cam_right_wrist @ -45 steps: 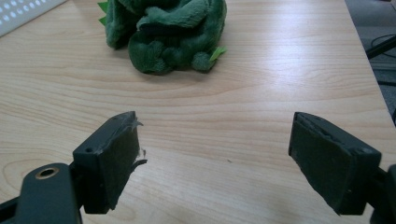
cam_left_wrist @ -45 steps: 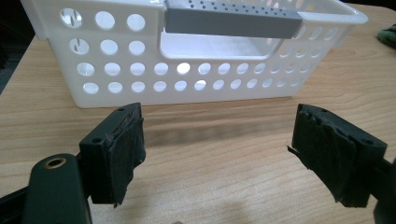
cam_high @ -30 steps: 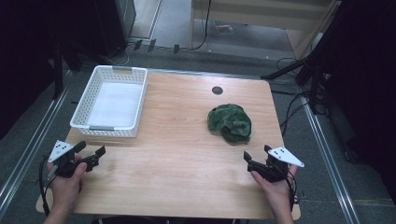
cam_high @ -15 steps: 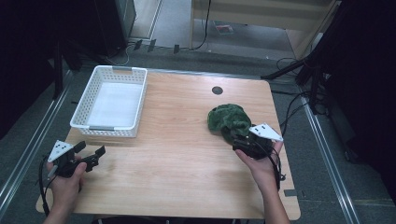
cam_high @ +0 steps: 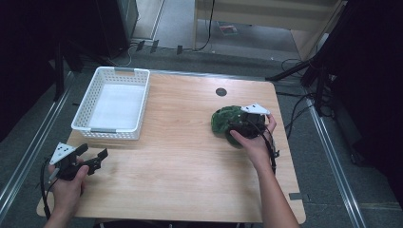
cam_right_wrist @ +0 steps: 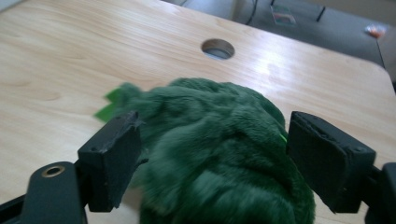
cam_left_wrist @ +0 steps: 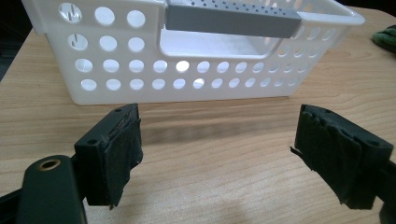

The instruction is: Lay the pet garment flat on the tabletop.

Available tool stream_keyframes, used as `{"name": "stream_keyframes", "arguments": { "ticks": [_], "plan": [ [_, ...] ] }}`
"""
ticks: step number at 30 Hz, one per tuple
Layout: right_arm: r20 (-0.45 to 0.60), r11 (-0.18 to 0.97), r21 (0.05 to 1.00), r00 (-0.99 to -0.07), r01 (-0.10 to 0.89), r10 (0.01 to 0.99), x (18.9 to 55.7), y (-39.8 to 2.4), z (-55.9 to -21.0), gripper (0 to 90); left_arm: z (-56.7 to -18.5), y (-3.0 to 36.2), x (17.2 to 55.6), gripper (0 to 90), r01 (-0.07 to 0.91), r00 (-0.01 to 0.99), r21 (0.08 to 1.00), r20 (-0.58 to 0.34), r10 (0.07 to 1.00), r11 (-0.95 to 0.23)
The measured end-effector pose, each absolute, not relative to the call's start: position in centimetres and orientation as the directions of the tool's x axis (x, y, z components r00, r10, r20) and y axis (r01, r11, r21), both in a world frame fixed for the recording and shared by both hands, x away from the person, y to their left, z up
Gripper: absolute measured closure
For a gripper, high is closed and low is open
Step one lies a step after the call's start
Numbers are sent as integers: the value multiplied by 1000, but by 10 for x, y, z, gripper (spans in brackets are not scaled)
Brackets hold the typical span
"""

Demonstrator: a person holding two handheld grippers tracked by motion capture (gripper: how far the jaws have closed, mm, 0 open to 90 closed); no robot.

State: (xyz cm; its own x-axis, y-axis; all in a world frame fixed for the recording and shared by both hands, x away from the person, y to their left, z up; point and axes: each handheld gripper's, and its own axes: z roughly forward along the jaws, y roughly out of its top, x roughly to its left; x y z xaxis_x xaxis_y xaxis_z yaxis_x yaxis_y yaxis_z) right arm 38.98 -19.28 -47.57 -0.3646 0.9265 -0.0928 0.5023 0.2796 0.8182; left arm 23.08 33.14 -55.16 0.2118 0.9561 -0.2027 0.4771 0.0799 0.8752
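A dark green plush bundle [cam_high: 223,119] lies on the right half of the wooden table [cam_high: 180,166]. My right gripper [cam_high: 236,127] has come up to its near right side, and its grey plate stands over the bundle. In the right gripper view the green plush [cam_right_wrist: 219,149] bulges between the two wide-set jaws, and I see neither pad pressing into it. My left gripper [cam_high: 93,154] rests low near the front left corner, open with nothing in it. In the left gripper view it [cam_left_wrist: 219,156] faces the white basket's [cam_left_wrist: 187,84] short wall.
The white perforated basket [cam_high: 110,131] stands at the back left with a grey handle bar [cam_left_wrist: 231,19]. A round cable hole [cam_high: 220,91] sits in the table beyond the plush. Cables and a metal frame run along the floor at both sides.
My right hand has moved from the table's front right edge away from the person to the green plush, and its jaws now straddle it. The left hand has stayed put.
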Motion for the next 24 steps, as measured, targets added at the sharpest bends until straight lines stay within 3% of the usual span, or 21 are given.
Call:
{"name": "stream_keyframes", "arguments": {
  "ticks": [7,12,14,15,16,17,18,19,24],
  "plan": [
    [-70,254,765,-315,591,946,414,-196,-503,133,-552,331,231,153,476,214,876,-202,956,79],
    [-93,279,731,-313,624,945,420,-193,-522,178,-552,331,231,153,474,213,877,-201,956,78],
    [-80,271,718,-311,641,947,422,-193,-528,251,-552,331,231,153,474,211,877,-198,957,77],
    [-58,260,712,-315,652,947,422,-194,-531,358,-551,331,231,153,473,212,878,-196,957,75],
    [-58,260,712,-315,652,947,422,-194,-531,358,-551,331,231,153,473,212,878,-196,957,75],
    [-51,258,716,-320,648,946,421,-194,-532,462,-551,330,230,153,472,212,879,-193,958,72],
    [-46,273,726,-352,631,935,419,-195,-532,629,-551,330,230,154,467,211,882,-190,959,72],
    [-44,279,729,-364,626,930,418,-195,-531,687,-550,331,229,154,457,203,887,-180,963,70],
    [-26,283,761,-408,584,913,408,-198,-516,754,-546,330,227,161,443,194,894,-167,967,65]
  ]
}}
